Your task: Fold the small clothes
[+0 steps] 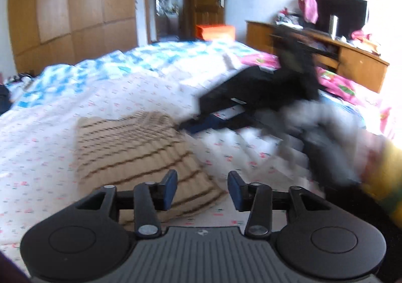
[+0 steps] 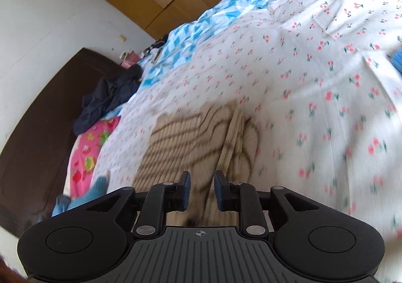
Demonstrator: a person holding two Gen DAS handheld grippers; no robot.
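Left wrist view: the left gripper hangs over the near edge of the striped cloth, which lies folded flat on the bed. Its jaws stand apart with nothing between them, most likely because the fold is laid down. The other gripper is a dark blur at the right.

Right wrist view: the right gripper is above the same cloth, jaws parted and empty. One fold edge stands up as a ridge, so it may need pressing flat.
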